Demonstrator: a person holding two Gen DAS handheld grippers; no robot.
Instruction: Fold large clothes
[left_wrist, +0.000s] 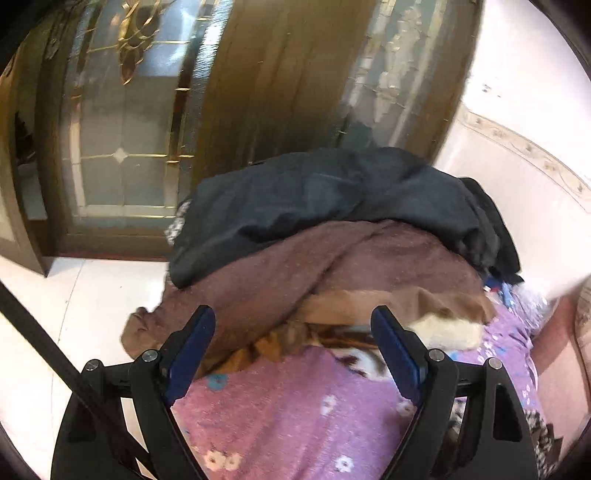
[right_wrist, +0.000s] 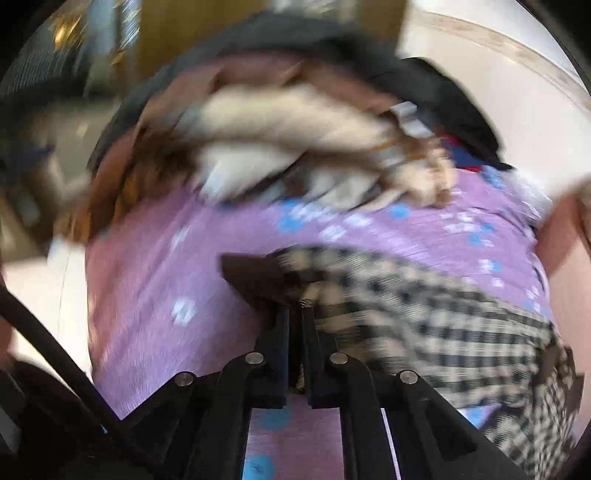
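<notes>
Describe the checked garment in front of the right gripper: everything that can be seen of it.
The checked garment is a soft woven fabric in black and cream checks with a dark brown trim or collar at its left end. It lies crumpled across the purple flowered cover, running toward the lower right. The right gripper is shut on its edge beside the brown trim. Motion blur hides finer detail.

A heaped pile of dark and brown clothes (left_wrist: 325, 229) blocks the frame's centre; bare white tiled floor (left_wrist: 74, 295) lies open at left.
</notes>
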